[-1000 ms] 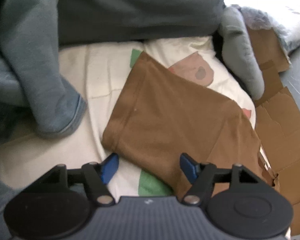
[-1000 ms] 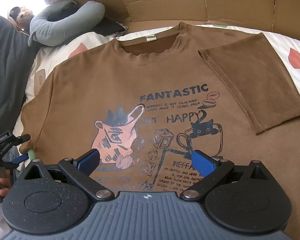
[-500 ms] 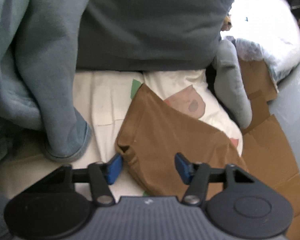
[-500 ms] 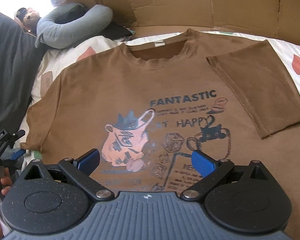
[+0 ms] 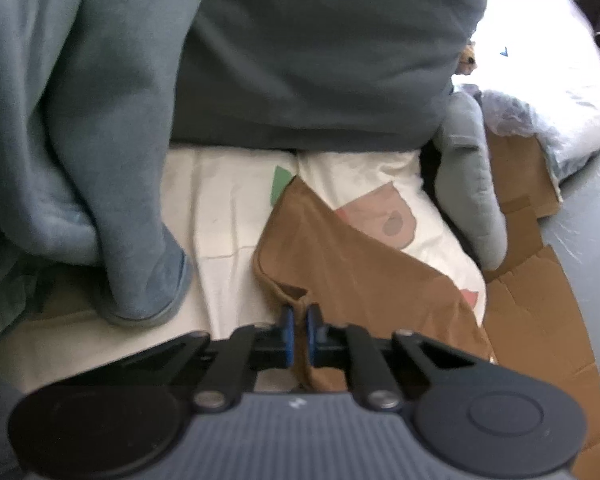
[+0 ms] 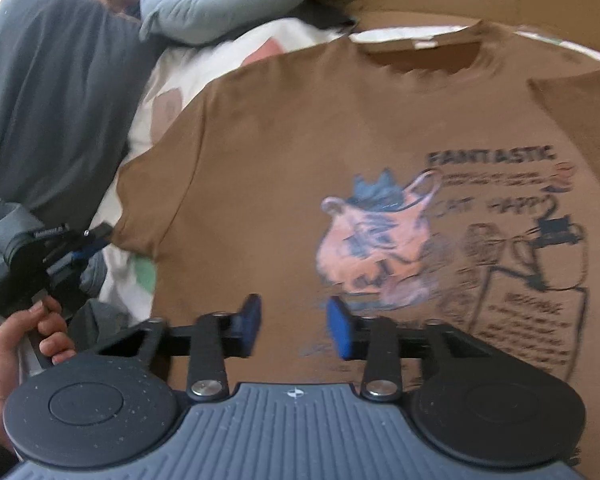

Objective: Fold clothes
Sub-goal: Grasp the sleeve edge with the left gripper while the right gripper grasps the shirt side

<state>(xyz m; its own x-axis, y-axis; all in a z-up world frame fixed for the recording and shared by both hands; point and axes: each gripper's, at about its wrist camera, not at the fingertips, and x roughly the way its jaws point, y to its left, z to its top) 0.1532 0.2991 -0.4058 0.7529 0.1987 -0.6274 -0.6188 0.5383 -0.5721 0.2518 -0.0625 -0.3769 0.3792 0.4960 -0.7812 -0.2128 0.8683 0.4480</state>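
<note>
Fabric of the brown T-shirt (image 6: 284, 168) lay spread, print side up, on a white patterned bedsheet (image 5: 228, 208). The left gripper (image 5: 299, 322) had its blue fingers pressed together on the hem of the shirt's sleeve (image 5: 324, 240). The right gripper (image 6: 294, 322) was held over the lower front of the shirt with its fingers apart and nothing between them. A grey-blue garment (image 5: 100, 120) lay just beside the sleeve.
</note>
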